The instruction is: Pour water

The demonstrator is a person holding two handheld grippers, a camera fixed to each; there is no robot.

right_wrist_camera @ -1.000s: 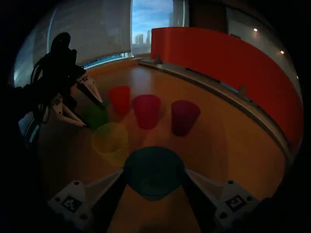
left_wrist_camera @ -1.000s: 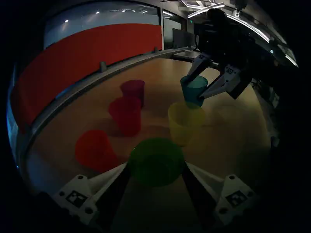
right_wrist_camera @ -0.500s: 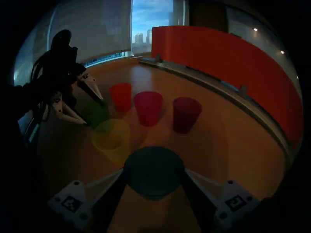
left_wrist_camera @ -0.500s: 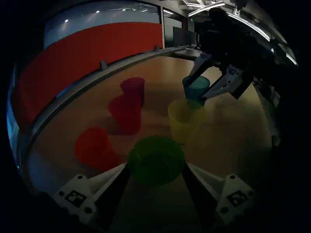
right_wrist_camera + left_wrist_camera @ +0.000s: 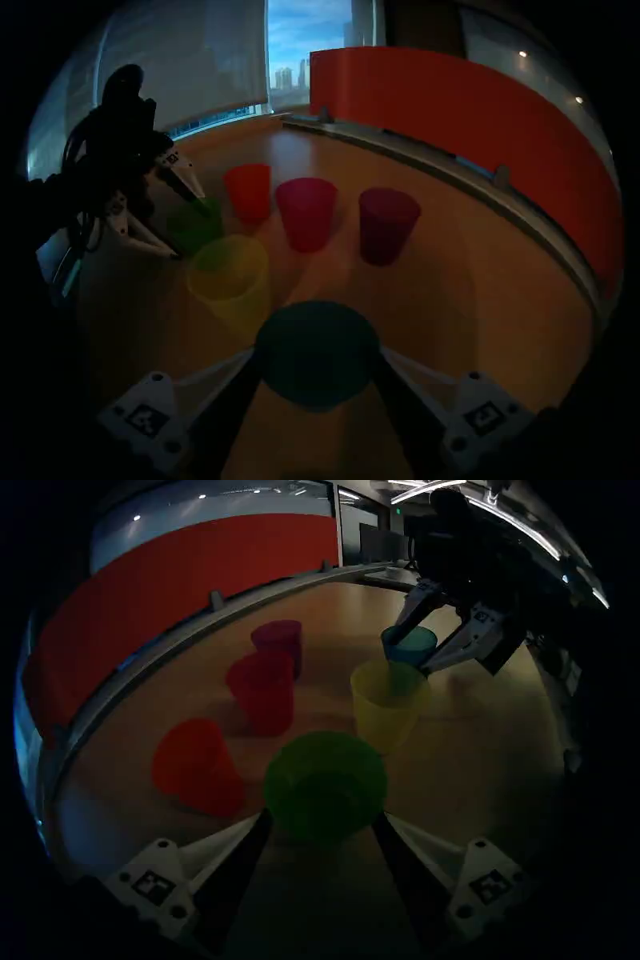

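Both views are being rendered dim and underexposed. Daylight is being admitted through a window (image 5: 308,56) in the right gripper view; ceiling strips (image 5: 424,490) are being shown glowing in the left gripper view. Edges are being bent by fisheye distortion.

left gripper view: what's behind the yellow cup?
The teal cup, held by the right gripper between its jaws, is directly behind the yellow cup. The yellow cup's rim covers its lower part, so its base and contents can't be seen.
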